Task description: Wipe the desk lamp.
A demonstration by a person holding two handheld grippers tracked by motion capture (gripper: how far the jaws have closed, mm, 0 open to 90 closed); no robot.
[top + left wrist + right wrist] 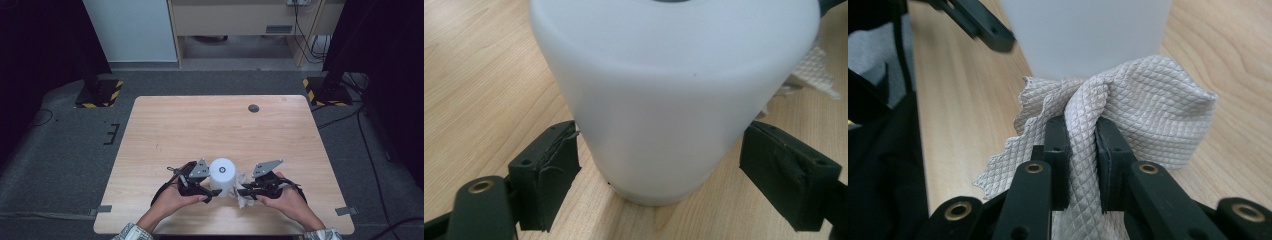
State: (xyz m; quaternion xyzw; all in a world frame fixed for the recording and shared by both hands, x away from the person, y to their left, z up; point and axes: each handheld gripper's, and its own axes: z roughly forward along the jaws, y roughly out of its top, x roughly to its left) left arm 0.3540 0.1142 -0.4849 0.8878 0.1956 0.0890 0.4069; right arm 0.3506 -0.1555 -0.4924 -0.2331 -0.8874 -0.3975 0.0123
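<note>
At the near edge of the wooden table [210, 125], the left gripper [209, 192] clasps the upright white container [222, 176] with jaws spread wide around its base, while the right gripper [241, 191] pinches the crumpled white cloth [1143, 107] pressed against the container's right side.

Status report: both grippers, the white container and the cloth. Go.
Left gripper jaws straddling white plastic container, pads apparently touching. Right gripper clamped on quilted beige cloth at container's base. Nothing in the way.

white container [222, 175] blocking the gap between both hands, cloth [243, 192] bunched against its right side, far tabletop [210, 125] open
</note>
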